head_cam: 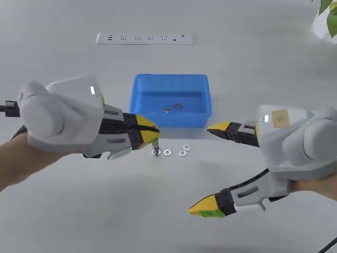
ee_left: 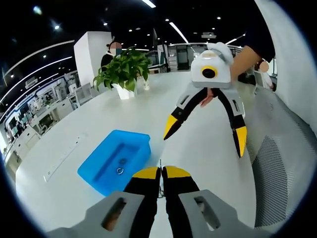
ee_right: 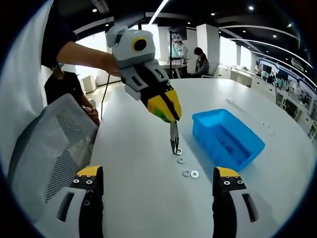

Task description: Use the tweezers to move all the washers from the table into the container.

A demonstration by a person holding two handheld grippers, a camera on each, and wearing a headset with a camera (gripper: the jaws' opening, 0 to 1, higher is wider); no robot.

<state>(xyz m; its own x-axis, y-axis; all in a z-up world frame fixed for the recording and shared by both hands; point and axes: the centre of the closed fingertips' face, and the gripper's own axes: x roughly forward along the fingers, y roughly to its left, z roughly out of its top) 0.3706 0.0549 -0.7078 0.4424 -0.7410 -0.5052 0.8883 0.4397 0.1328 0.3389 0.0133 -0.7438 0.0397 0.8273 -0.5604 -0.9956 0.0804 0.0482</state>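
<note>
My left gripper [head_cam: 151, 132] is shut on a pair of metal tweezers [head_cam: 156, 146] that point down at the table. Their tips touch a washer [head_cam: 156, 152], and three more washers [head_cam: 182, 153] lie just to its right. Behind them stands the blue container [head_cam: 171, 84] with two washers [head_cam: 167, 109] inside. My right gripper [head_cam: 213, 168] is open to the right of the washers, holding nothing. In the right gripper view the tweezers [ee_right: 174, 136] meet the nearest washer [ee_right: 178, 151]. In the left gripper view the jaws [ee_left: 160, 174] pinch the tweezers [ee_left: 160, 166].
A white power strip [head_cam: 145, 38] lies at the table's far side. A potted plant [head_cam: 326, 18] sits at the far right corner. A mesh office chair [ee_right: 49, 144] stands beside the table. White tabletop surrounds the washers.
</note>
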